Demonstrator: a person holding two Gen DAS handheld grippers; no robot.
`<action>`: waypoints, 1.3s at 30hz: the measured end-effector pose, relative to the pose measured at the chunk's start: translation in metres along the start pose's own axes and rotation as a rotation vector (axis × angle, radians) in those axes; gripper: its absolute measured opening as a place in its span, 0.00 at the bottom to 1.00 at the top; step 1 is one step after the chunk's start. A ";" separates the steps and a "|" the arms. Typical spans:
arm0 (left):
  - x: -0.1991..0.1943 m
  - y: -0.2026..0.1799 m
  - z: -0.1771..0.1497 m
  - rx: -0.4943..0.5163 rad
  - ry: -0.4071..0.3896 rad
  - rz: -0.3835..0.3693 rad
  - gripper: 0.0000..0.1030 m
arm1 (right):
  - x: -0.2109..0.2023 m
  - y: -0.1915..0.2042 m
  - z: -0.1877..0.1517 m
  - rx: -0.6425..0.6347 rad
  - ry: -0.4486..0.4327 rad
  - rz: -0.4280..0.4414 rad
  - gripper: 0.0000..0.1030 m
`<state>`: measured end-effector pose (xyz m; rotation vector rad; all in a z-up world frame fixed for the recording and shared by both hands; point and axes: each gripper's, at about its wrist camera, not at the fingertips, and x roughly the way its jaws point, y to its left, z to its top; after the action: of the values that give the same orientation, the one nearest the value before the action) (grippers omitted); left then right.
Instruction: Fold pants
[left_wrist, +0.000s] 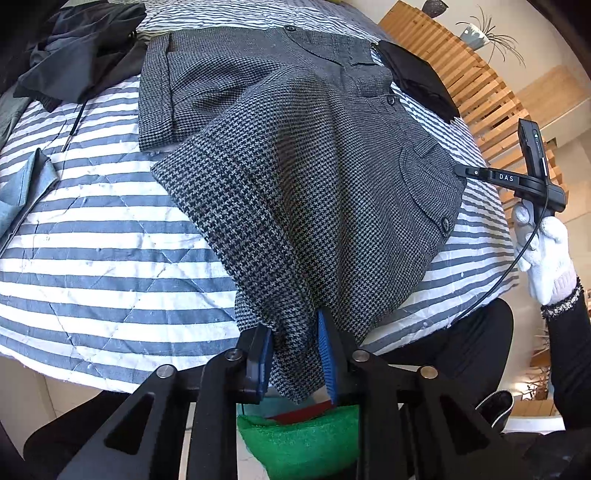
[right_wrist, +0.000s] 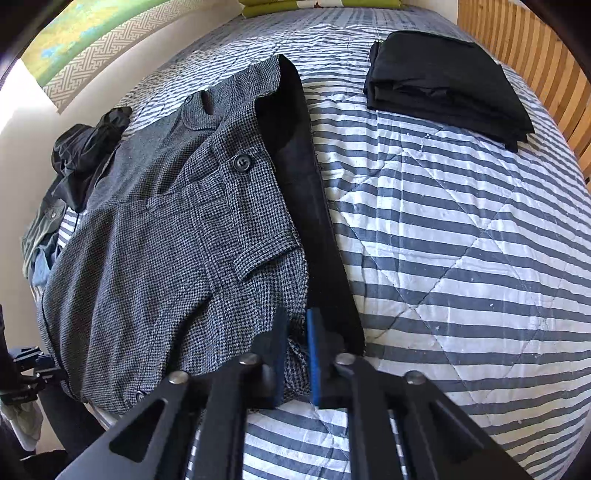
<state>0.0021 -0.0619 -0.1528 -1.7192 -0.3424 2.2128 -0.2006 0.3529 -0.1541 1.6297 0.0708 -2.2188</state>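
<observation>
The pants (left_wrist: 295, 166) are grasped by both hand-held grippers, left (left_wrist: 293, 354) and right (right_wrist: 295, 354); edges should be matched toward 12 o'clock.

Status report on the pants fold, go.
Left gripper shut on houndstooth pants, leg hem lifted. Right gripper shut on waistband edge. Folded black garment lies apart; nothing in the way.

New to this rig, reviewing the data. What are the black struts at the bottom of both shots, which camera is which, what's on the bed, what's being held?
No robot: a person holds a two-finger gripper in each hand, each carrying a fisheye camera. The struts are the gripper frames. The left gripper pinches a leg of the houndstooth pants. The right gripper pinches their waist end; in the left view it sits in a white-gloved hand. Also on the striped quilt: a folded black garment and dark clothes.
</observation>
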 end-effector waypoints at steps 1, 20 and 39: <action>-0.001 -0.002 0.000 -0.001 0.005 -0.012 0.10 | -0.004 0.001 -0.002 -0.006 -0.007 -0.017 0.04; -0.051 0.027 0.044 0.008 -0.050 0.020 0.17 | -0.059 -0.008 -0.029 -0.028 -0.052 -0.166 0.16; 0.029 0.162 0.269 -0.309 -0.202 -0.009 0.47 | 0.021 0.031 0.140 0.012 -0.126 -0.032 0.35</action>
<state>-0.2817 -0.1980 -0.1730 -1.6309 -0.7742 2.4353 -0.3229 0.2812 -0.1224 1.5008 0.0500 -2.3444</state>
